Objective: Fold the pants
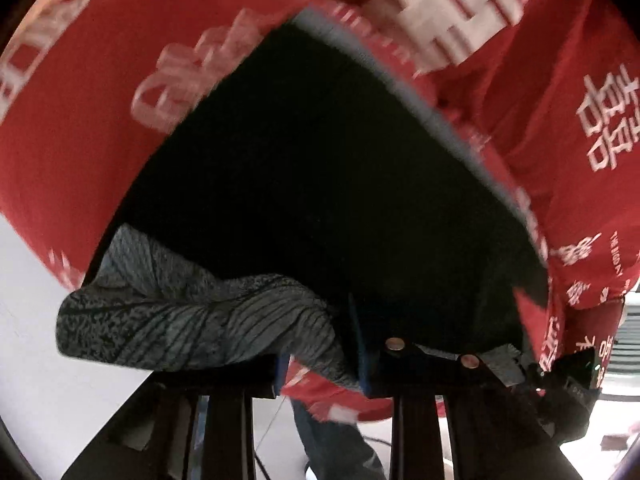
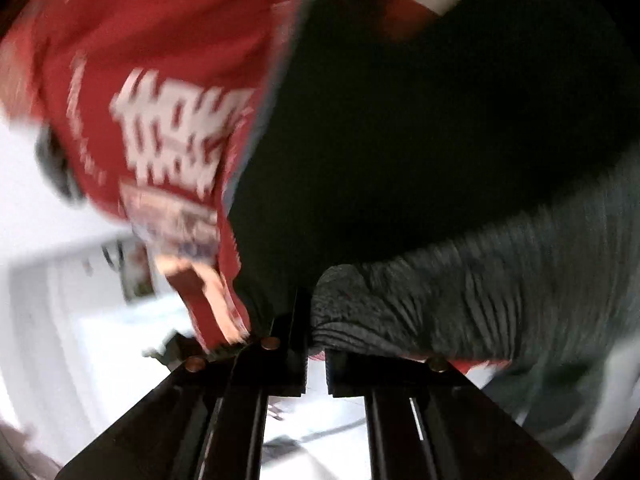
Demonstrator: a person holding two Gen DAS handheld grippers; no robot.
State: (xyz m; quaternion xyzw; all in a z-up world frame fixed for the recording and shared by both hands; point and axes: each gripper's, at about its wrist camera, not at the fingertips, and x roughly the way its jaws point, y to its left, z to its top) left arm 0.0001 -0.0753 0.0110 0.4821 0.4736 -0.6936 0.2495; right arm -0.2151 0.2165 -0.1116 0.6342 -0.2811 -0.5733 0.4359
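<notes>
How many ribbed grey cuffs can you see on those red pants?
2, one per camera: a grey cuff bunched at the left gripper's fingers, and a cuff beside the right gripper's fingers. Possibly the same cuff.

Right tongs [image 2: 316, 336] pinch dark pants [image 2: 460, 140] (grey waistband [image 2: 460, 308] bunched) over red cloth [image 2: 160, 80].

Indoor room, type undetermined. A red cloth [image 1: 100, 128] printed with white characters fills the view above the fingers [image 1: 362, 344] in both cameras. Below the fingers: pale floor [image 1: 52, 392] and a dark cable [image 1: 268, 428]. Left of the right-hand fingers [image 2: 296, 320], a white wall [image 2: 48, 272] with blurred fittings. Nothing further identifiable.
</notes>
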